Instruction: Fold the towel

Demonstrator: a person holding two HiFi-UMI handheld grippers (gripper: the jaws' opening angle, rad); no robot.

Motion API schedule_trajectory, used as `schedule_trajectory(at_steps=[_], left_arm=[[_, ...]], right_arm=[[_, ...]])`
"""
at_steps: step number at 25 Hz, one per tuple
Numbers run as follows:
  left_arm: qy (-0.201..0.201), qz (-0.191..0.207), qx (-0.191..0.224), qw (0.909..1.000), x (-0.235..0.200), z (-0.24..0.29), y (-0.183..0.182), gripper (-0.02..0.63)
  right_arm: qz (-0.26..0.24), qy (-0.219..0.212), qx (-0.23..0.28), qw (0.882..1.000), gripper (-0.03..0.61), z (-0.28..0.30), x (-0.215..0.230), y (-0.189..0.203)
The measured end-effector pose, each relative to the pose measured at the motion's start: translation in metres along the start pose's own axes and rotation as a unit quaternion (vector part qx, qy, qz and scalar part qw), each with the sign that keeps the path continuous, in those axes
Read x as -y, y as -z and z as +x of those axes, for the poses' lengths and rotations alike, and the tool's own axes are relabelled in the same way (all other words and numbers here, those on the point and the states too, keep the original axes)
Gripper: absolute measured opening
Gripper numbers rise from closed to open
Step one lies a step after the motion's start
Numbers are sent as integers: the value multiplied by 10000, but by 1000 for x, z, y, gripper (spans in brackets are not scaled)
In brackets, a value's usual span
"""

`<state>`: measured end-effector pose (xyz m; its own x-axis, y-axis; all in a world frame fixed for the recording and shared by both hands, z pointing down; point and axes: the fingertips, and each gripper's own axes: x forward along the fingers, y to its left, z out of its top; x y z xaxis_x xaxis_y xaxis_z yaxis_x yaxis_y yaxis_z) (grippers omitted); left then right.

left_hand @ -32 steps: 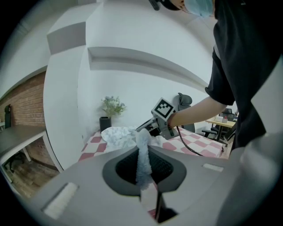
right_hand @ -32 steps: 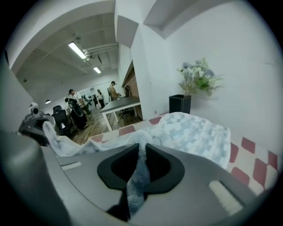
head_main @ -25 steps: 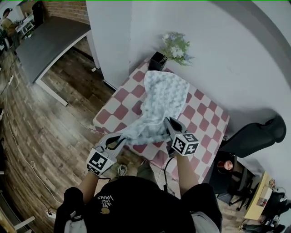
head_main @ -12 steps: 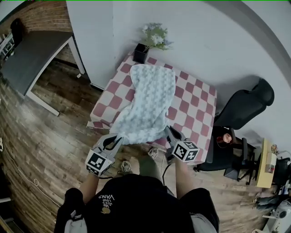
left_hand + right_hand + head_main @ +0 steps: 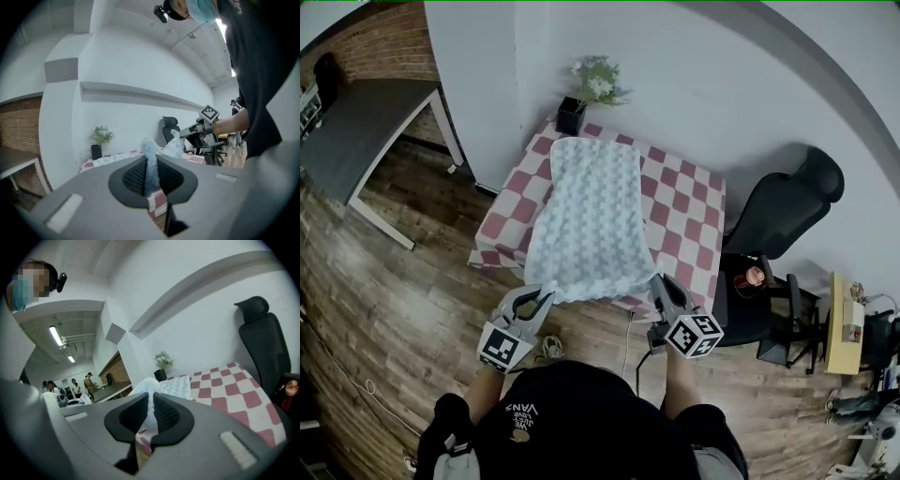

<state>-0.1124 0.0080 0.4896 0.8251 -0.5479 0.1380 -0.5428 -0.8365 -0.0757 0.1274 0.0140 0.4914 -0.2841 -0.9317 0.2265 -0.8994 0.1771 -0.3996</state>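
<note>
The towel (image 5: 589,220) lies spread along the checked worktop (image 5: 689,211), its long axis running straight away from the person toward the potted plant (image 5: 592,86) at the far end; its near short edge hangs just past the worktop's near edge, stretched between the two claws. The left claw (image 5: 540,300) is pressed together on the near left corner, a ridge of pale blue cloth standing between its ribbed pads in the left gripper view; the right claw (image 5: 660,283) pinches the near right corner the same way, white cloth squeezed in its slot. Neither hand is nearer than the other, since each has its own corner and the rest of the towel lies ahead of both; so the fold, as I judge it, calls for carrying that near edge forward and over, along the long axis, to meet the far edge by the plant.

A second ago the towel was bunched and skewed, narrowed into a rope toward the claws; now it is drawn out flat and square to the worktop, and both claws have pulled back toward the person and spread wider apart.
</note>
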Motion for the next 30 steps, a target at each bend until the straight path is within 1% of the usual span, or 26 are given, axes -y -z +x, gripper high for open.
schedule_trajectory(at_steps=[3,5,11,16,19,20,21,23,24,25,28,30], left_arm=[[-109,179,127,9997,21,0,-7,27],[-218,200,139,9995,38,-3,-10,28],[-486,145,68,9987,96,-13,-8,28],[-713,137,-51,9973,134,-24,-5,28],[-808,-49,-175,9966,152,-29,-4,28],[-850,-85,-201,9961,156,-31,-3,28],[-900,-38,-206,9957,157,-31,-4,28],[-1010,192,-145,9946,155,-30,-4,28],[-1074,223,-105,9939,153,-29,-5,28],[-1145,166,-67,9933,150,-28,-6,28],[-1302,-175,-19,9913,135,-22,-14,28],[-1351,-157,41,9907,122,-16,-21,28]], right_arm=[[-52,-54,97,9999,34,-25,5,-7],[-44,-115,127,9998,34,-41,8,-8],[-38,-284,48,9996,34,-88,21,0],[96,-446,-25,9990,34,-121,30,14],[207,-506,-114,9984,34,-135,35,23],[231,-520,-140,9983,34,-138,37,26],[248,-532,-155,9982,34,-140,38,28],[264,-549,-144,9980,34,-140,40,28],[260,-550,-124,9981,34,-138,41,27],[251,-547,-97,9981,34,-136,41,26],[191,-503,9,9985,34,-124,40,15],[112,-448,87,9989,34,-111,39,6]])
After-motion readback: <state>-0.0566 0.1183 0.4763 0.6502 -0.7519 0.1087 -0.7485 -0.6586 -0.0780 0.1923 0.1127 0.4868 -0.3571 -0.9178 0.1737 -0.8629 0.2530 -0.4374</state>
